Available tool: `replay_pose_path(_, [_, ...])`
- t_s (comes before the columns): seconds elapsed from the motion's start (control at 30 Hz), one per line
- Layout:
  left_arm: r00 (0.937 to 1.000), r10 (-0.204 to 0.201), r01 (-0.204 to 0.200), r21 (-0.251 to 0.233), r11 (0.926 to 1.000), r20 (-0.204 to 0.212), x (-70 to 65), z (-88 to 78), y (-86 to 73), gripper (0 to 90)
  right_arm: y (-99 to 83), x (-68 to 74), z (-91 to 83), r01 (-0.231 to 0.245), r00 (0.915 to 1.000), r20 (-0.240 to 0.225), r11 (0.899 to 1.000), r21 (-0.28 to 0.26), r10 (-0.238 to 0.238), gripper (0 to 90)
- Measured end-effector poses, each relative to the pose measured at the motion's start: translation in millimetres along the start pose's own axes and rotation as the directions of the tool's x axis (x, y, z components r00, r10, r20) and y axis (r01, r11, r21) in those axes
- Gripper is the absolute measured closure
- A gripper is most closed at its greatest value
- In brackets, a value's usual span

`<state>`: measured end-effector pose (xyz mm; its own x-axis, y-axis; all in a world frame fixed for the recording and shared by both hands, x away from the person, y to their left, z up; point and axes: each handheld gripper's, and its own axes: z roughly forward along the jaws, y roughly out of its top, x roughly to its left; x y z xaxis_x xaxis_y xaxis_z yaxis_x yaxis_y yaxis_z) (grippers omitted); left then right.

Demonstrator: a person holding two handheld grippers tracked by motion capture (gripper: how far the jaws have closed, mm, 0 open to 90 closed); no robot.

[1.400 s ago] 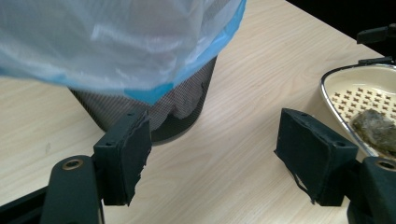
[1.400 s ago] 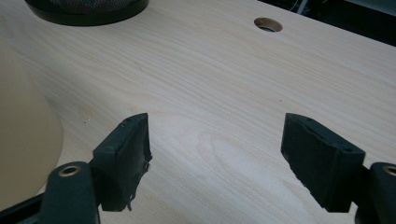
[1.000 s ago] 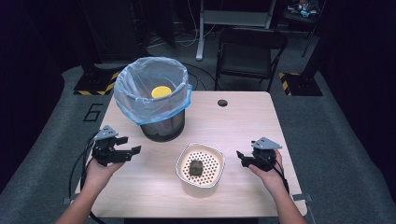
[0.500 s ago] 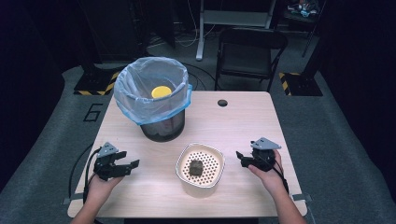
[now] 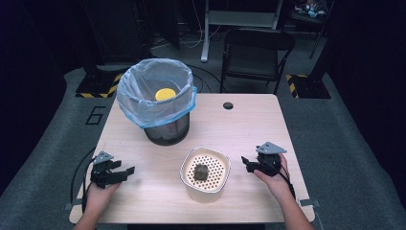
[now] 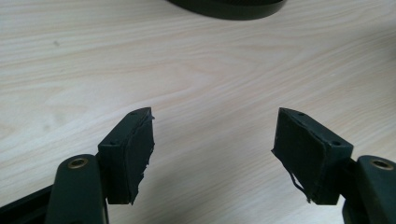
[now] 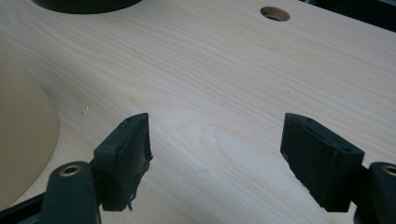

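Nearest, the left tool [image 5: 125, 171] and right tool [image 5: 246, 162] rest on the table [image 5: 239, 129], both jaws apart and empty. Between them, the dark lump [image 5: 200, 172] lies in the perforated bowl [image 5: 206, 189], seemingly untouched; beyond stands the lined bin [image 5: 155, 98], likely its destination.

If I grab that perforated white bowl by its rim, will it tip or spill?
Probably steady: the perforated bowl looks squat and wide-based. The dark lump inside sits loose, so it may slide if tilted. The smooth, rounded rim could slip between the pads.

Bin [image 5: 165, 122], bowl [image 5: 205, 184] block centre; table [image 5: 239, 129] edges free.
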<state>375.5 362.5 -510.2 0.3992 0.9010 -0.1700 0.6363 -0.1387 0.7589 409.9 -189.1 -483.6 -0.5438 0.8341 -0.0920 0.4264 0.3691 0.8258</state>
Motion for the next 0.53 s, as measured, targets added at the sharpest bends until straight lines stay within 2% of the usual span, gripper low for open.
replay_pose_path(0.07, [0.9998, -0.001, 0.001, 0.008, 1.0, -0.017, 3.8, 1.2, -2.2, 27.0, -1.5, 0.0, 1.9, -0.012, 0.9999, 0.005, 1.0, 0.008, 0.012, 23.9])
replay_pose_path(0.1, [0.9996, 0.016, -0.015, 0.02, 0.9997, -0.024, 6.9, 1.4, -2.9, 26.3, -2.4, -0.8, 2.5, -0.01, 0.9999, 0.001, 1.0, 0.01, 0.01, 23.9])
replay_pose_path(0.17, [0.9995, -0.01, 0.011, 0.026, 0.9996, -0.032, 8.6, 2.9, -5.3, 26.3, -3.6, -1.2, 3.8, -0.017, 0.9998, 0.0, 1.0, 0.018, 0.017, 23.9])
replay_pose_path(0.3, [0.998, 0.009, -0.007, 0.035, 0.9994, -0.062, 13.0, 3.4, -7.9, 24.2, -6.2, -3.4, 6.0, -0.015, 0.9999, 0.004, 1.0, 0.025, 0.015, 23.9])
replay_pose_path(0.43, [0.9951, 0.021, -0.019, 0.02, 0.9996, -0.097, 13.6, 6.1, -10.2, 19.7, -7.8, -5.4, 6.6, -0.02, 0.9998, 0.009, 0.999, 0.034, 0.02, 23.9])
replay_pose_path(0.53, [0.9949, 0.039, -0.036, 0.033, 0.9988, -0.094, 14.9, 9.6, -10.9, 19.7, -9.3, -8.0, 6.1, -0.033, 0.9992, 0.024, 0.999, 0.036, 0.032, 23.9])
